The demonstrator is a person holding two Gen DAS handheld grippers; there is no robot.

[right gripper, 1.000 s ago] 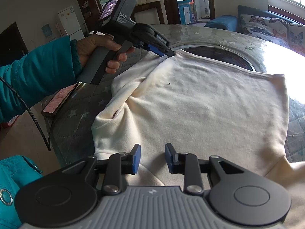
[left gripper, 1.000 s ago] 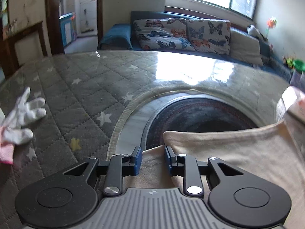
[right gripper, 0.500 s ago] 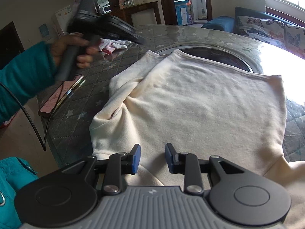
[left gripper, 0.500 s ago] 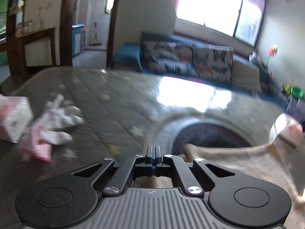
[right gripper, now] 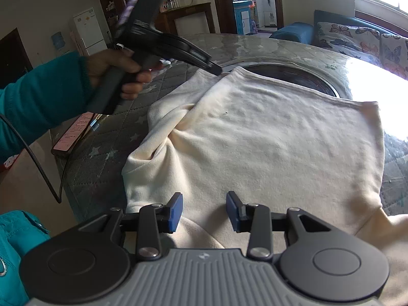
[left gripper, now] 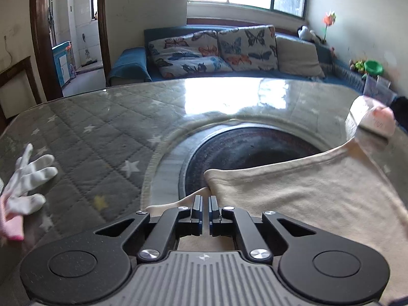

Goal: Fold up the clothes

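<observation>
A cream garment lies spread on the glass-topped table, folded over with a bunched sleeve at its left. In the left wrist view it fills the lower right. My left gripper is shut, its tips just above the garment's far left corner; no cloth shows between the jaws. The right wrist view shows it from the side at that corner, held by a hand in a teal sleeve. My right gripper is open and empty over the garment's near edge.
A white glove lies on the quilted star-pattern table cover at the left. A phone lies near the table's left edge. A round dark opening shows under the glass. A sofa with butterfly cushions stands behind.
My left gripper shut, lifted away from the garment corner with motion blur, and has come back down to that corner. My right gripper has stayed open in place.
</observation>
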